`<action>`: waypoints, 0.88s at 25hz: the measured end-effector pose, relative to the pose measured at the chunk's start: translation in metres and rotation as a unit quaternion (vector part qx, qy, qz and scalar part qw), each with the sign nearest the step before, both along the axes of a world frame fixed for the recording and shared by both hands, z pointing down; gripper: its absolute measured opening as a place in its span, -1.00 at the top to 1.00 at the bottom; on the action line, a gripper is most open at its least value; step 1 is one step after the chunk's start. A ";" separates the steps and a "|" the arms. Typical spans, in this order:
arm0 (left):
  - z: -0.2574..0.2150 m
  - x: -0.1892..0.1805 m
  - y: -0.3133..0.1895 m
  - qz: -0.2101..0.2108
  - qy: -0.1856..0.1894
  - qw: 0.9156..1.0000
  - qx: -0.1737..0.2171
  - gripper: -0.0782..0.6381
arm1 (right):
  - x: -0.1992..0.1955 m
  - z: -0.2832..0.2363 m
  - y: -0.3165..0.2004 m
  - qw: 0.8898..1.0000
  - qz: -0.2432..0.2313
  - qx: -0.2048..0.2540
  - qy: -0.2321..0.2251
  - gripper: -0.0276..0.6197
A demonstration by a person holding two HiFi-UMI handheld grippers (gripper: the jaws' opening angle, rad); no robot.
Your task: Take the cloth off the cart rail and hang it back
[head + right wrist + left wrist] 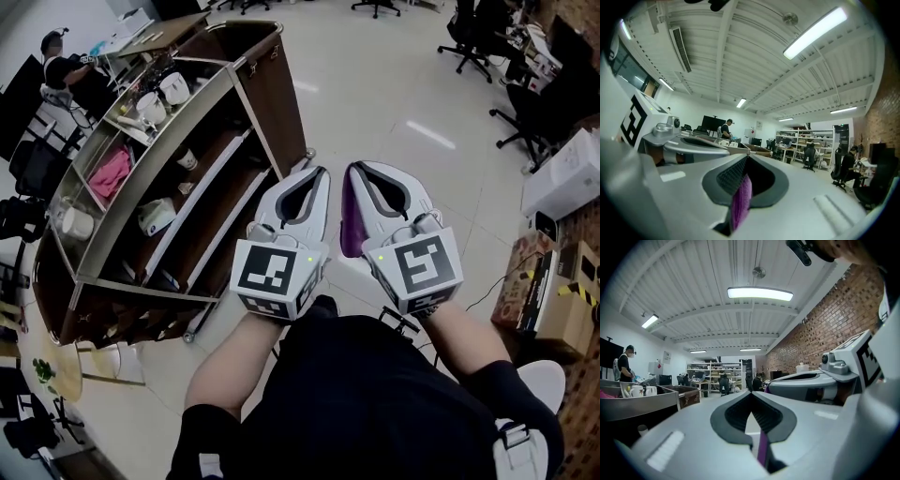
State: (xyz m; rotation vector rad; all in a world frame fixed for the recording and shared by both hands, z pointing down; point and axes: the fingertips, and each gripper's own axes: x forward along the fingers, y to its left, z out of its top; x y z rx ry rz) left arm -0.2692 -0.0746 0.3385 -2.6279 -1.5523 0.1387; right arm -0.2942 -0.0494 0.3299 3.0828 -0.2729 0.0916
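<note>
A purple cloth [351, 217] hangs between my two grippers, which I hold side by side in front of my body, right of the cart [246, 141]. My right gripper [361, 178] is shut on the cloth [740, 201], a fold of which sits pinched low between the pads. My left gripper [314, 178] has its jaws together too, and a thin purple strip of the cloth [762, 449] shows in their gap. The cart rail [255, 54] runs along the cart's near top edge, bare, up and left of both grippers.
The cart holds white mugs [161, 96], a pink rag [111, 174] and a white pot [156, 216]. A person [67, 73] stands at its far end. Office chairs [473, 37] stand at the back right; cardboard boxes [553, 281] line the right side.
</note>
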 end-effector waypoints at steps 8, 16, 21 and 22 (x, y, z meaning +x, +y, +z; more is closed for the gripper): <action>0.005 0.044 0.031 0.022 -0.006 1.000 -0.005 0.81 | 0.042 0.003 0.028 1.000 0.020 -0.006 -0.003 0.90; 0.010 0.111 0.056 0.037 -0.014 0.999 -0.011 0.81 | 0.108 0.007 0.054 0.999 0.038 -0.015 -0.012 0.90; 0.009 0.160 0.072 0.050 -0.018 0.998 -0.015 0.81 | 0.159 0.002 0.070 0.999 0.047 -0.025 0.003 0.90; 0.008 0.169 0.075 0.052 -0.018 0.998 -0.015 0.81 | 0.168 0.002 0.074 0.998 0.050 -0.024 -0.001 0.90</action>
